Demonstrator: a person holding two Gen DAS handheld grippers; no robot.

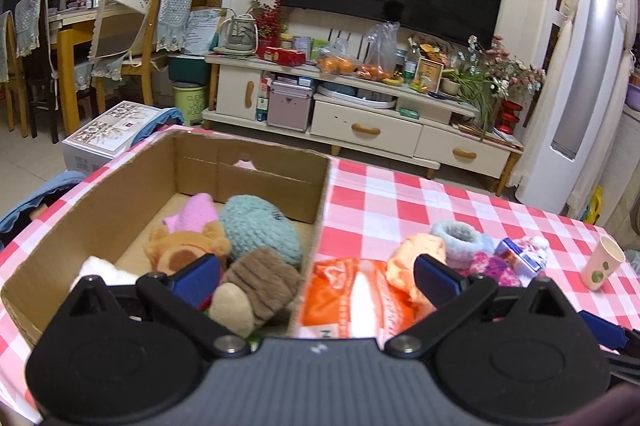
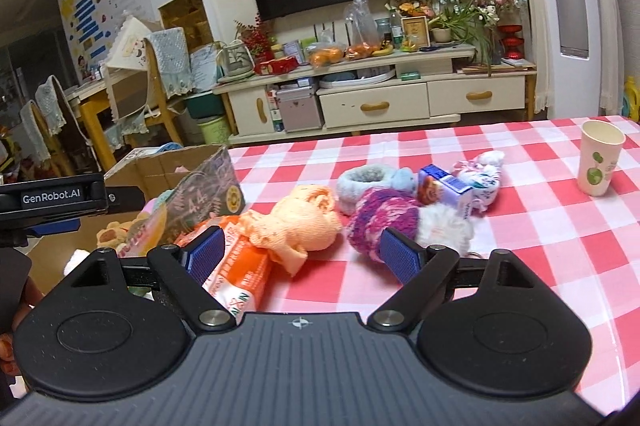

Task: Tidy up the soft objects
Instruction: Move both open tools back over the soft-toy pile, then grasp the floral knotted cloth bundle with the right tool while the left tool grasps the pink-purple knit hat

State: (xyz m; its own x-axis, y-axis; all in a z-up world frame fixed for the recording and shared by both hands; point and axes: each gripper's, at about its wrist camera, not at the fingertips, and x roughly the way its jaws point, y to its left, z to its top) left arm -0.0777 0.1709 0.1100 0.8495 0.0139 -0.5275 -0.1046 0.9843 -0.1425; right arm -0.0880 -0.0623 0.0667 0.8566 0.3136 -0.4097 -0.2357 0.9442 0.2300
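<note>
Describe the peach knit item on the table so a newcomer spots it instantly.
Start at the cardboard box on the red-checked tablecloth. Just outside its near corner, a peach knit bundle lies partly on an orange packet. It is the only peach piece; the purple knit beside it is darker.

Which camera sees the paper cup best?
The right wrist view. There the paper cup stands whole and upright on the checked tablecloth, its green print clear. In the left wrist view the cup sits small and tilted by the lens at the right edge.
</note>
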